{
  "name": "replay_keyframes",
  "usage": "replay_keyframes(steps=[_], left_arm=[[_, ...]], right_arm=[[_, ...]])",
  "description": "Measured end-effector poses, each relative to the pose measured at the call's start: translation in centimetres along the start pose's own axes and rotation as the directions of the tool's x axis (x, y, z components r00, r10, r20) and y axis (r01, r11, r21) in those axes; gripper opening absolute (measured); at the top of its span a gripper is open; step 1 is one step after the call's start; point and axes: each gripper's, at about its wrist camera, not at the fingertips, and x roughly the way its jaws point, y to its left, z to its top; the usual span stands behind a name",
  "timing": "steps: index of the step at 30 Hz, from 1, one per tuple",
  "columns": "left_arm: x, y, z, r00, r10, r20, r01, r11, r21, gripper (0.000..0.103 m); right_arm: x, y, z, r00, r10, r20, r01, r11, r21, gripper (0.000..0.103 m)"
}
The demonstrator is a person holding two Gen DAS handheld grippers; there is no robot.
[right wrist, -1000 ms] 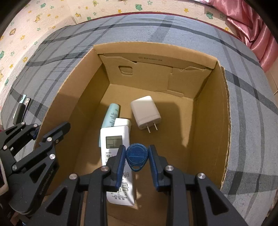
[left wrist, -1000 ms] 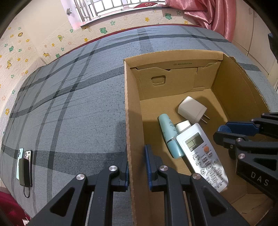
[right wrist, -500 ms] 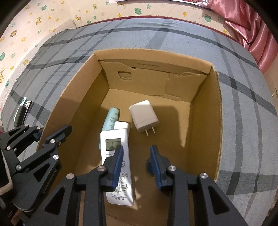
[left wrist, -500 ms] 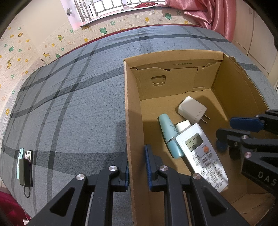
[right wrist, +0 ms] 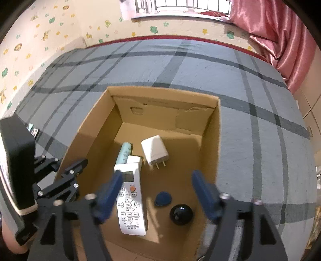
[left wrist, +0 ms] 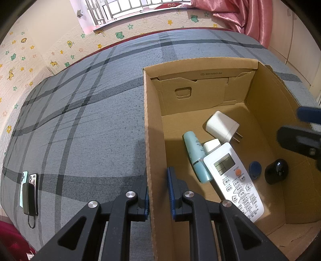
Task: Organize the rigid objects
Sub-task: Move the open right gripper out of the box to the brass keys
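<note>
Right hand-held gripper (right wrist: pixel 157 197) open, fob (right wrist: pixel 163 198) in box (right wrist: pixel 217 140)

I'm looking over a bed (left wrist: pixel 80 124) covered in grey plaid bedding, filling most of both wrist views. At twelve o'clock a barred window (right wrist: pixel 180 4) lets in daylight above cream wallpaper (left wrist: pixel 30 54) dotted with cartoon animals and stars. A pink satin curtain (right wrist: pixel 280 36) hangs at one o'clock. Pale cabinet panels (left wrist: pixel 301 40) stand at two o'clock.
</note>
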Motion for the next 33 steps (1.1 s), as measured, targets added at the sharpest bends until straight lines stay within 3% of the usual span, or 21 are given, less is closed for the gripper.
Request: replay_keyframes(steps=[6,19,33], left_arm=[[0.1,0.0,0.0,1.0,0.004,-0.001,-0.004,1.0,0.003,0.016],[0.1,0.1,0.1,1.0,0.005,-0.002,-0.005,1.0,0.003,0.016],[0.1,0.0,0.1,1.0,0.009,-0.002,-0.009,1.0,0.006,0.016]], right_arm=[[-1.5,-1.3,0.1,0.999,-0.006,0.036,0.005,1.0,0.023,0.103],[-5.3,-5.5,-0.9,0.993,-0.069,0.091,0.063,0.996,0.068,0.103],[-6.6,-10.4,-5.5,0.989,-0.131,0.075,0.121,0.985,0.127,0.103]])
